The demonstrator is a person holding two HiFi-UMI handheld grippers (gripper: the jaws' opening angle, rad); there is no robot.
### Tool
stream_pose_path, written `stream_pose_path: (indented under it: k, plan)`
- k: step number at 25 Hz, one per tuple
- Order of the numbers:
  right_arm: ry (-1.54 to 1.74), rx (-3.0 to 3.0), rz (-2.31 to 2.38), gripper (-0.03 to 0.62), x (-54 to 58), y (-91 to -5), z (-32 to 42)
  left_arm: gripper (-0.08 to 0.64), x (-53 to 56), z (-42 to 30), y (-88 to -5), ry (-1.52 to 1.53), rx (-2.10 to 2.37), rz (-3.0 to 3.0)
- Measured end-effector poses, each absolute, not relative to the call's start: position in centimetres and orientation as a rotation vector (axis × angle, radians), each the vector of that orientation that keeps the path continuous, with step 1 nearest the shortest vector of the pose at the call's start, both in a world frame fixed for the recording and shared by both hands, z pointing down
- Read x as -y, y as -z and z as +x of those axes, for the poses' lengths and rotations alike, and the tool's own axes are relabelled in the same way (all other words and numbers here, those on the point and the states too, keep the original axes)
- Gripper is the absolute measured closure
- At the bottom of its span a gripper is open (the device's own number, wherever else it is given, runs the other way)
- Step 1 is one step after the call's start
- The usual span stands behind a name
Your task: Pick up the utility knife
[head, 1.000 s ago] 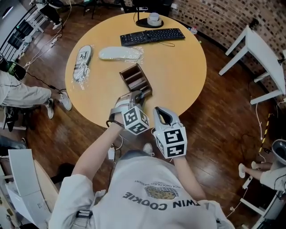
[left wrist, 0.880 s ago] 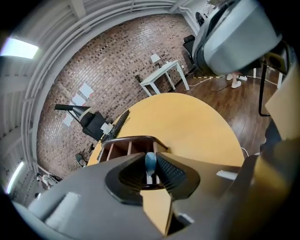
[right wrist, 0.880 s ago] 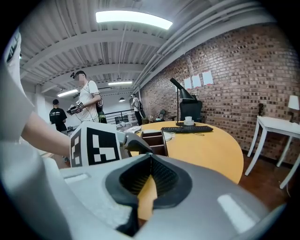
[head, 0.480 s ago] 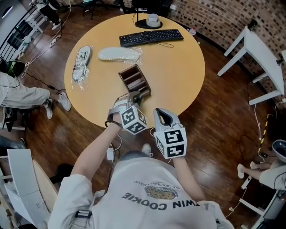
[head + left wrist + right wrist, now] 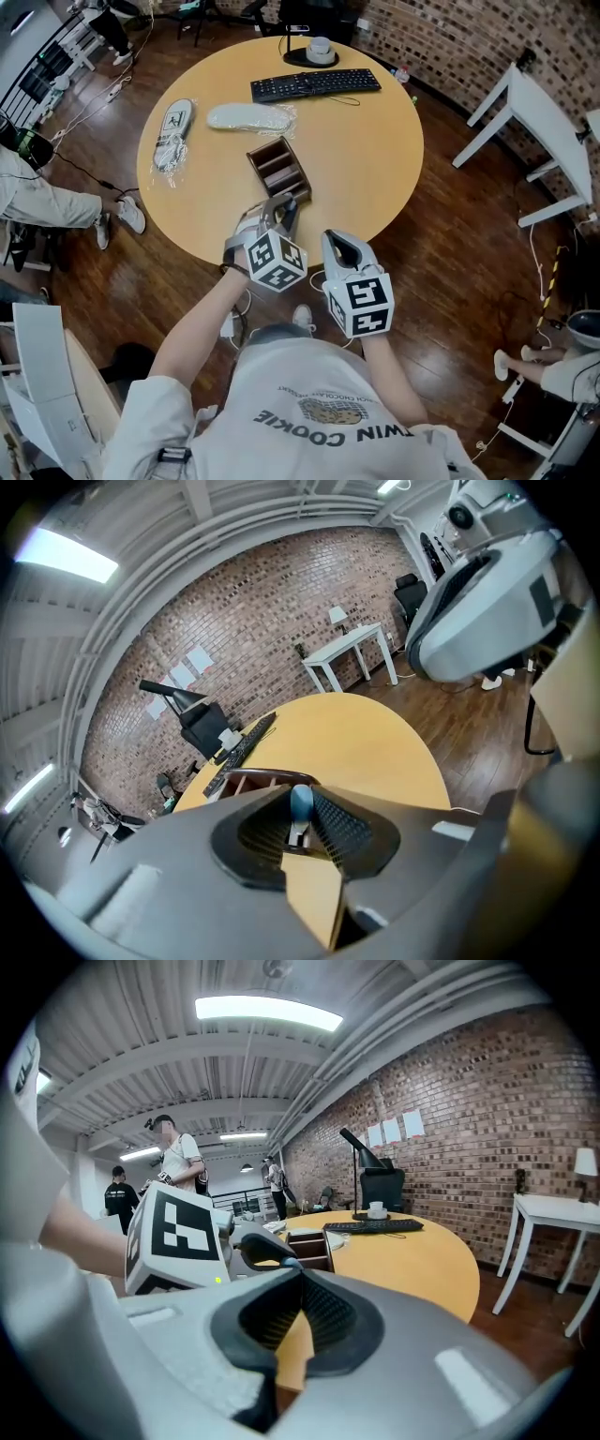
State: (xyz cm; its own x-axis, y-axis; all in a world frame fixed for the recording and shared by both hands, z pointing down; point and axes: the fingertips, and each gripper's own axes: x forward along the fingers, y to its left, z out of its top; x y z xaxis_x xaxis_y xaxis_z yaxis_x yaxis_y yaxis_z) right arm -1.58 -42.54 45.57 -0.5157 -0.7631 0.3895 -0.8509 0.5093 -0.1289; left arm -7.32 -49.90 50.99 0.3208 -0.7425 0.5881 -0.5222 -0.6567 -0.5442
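The utility knife (image 5: pixel 300 805), slim with a blue end, stands clamped between the jaws of my left gripper (image 5: pixel 302 825). In the head view that gripper (image 5: pixel 284 212) hovers just in front of the near end of a brown wooden organiser (image 5: pixel 278 171), and the knife (image 5: pixel 291 208) shows as a dark sliver at its tip. The right gripper (image 5: pixel 343 247) hangs beside it, off the table's near edge, its jaws together with nothing between them. From the right gripper view (image 5: pixel 298 1274) the left gripper's marker cube (image 5: pixel 178 1232) fills the left side.
A round wooden table (image 5: pixel 375 159) carries a black keyboard (image 5: pixel 315 83), a cup on a black stand (image 5: pixel 321 45) and two plastic-wrapped slippers (image 5: pixel 251 116) (image 5: pixel 172 134). White desks (image 5: pixel 544 103) stand at the right; people are at the left edge.
My left gripper has closed on the knife and lifted back from the organiser's near end toward the person. The right gripper has shifted only slightly.
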Motion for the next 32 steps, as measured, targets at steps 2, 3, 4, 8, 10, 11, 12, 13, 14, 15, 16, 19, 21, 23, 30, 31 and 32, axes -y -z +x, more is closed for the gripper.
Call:
stream_pose_path:
  k: [2, 3, 4, 8, 10, 11, 12, 13, 14, 15, 16, 19, 21, 23, 30, 31, 32]
  plan:
    - [-0.453, 2.485, 1.363, 0.597, 42.0, -45.3, -1.3, 0.486, 49.0, -7.1, -50.1, 1.213, -1.175, -2.346]
    - [-0.455, 2.492, 1.365, 0.597, 41.8, -45.1, -1.2, 0.486, 48.6, -6.9, -49.6, 1.193, -1.191, -2.352]
    - [-0.452, 2.497, 1.364, 0.597, 41.5, -44.9, -1.1, 0.486, 48.3, -6.8, -49.2, 1.174, -1.207, -2.357]
    - [-0.433, 2.510, 1.345, 0.597, 40.4, -44.6, -0.8, 0.486, 46.5, -6.2, -47.5, 1.104, -1.264, -2.382]
    - [-0.430, 2.521, 1.334, 0.597, 39.7, -44.4, -0.6, 0.486, 45.3, -5.8, -46.6, 1.073, -1.289, -2.390]
    - [-0.428, 2.527, 1.328, 0.597, 39.2, -44.3, -0.5, 0.486, 44.8, -5.7, -46.2, 1.058, -1.304, -2.394]
    - [-0.425, 2.533, 1.323, 0.597, 38.7, -44.2, -0.5, 0.486, 44.2, -5.5, -45.8, 1.043, -1.319, -2.397]
    - [-0.421, 2.540, 1.317, 0.597, 38.3, -44.1, -0.4, 0.486, 43.7, -5.4, -45.4, 1.028, -1.334, -2.399]
    - [-0.417, 2.547, 1.312, 0.597, 37.8, -44.0, -0.3, 0.486, 43.1, -5.3, -45.1, 1.014, -1.347, -2.399]
    - [-0.413, 2.553, 1.305, 0.597, 37.3, -43.9, -0.3, 0.486, 42.6, -5.1, -44.8, 1.003, -1.358, -2.398]
    - [-0.409, 2.559, 1.298, 0.597, 36.9, -43.8, -0.3, 0.486, 42.0, -5.0, -44.6, 0.994, -1.367, -2.397]
    - [-0.398, 2.572, 1.284, 0.597, 35.7, -43.5, 0.2, 0.486, 40.5, -4.4, -43.8, 0.965, -1.393, -2.401]
    - [-0.395, 2.580, 1.282, 0.597, 34.9, -43.4, 0.7, 0.486, 39.4, -4.1, -43.3, 0.937, -1.418, -2.413]
    - [-0.398, 2.589, 1.280, 0.597, 34.0, -43.2, 1.2, 0.486, 38.2, -3.9, -42.7, 0.903, -1.452, -2.429]
    - [-0.386, 2.609, 1.281, 0.597, 30.2, -42.6, 3.5, 0.486, 33.8, -2.2, -41.2, 0.788, -1.551, -2.480]
    - [-0.393, 2.615, 1.277, 0.597, 29.6, -42.5, 3.7, 0.486, 33.0, -2.0, -41.0, 0.767, -1.566, -2.499]
    - [-0.403, 2.621, 1.273, 0.597, 28.9, -42.5, 3.9, 0.486, 32.2, -1.7, -40.8, 0.746, -1.582, -2.518]
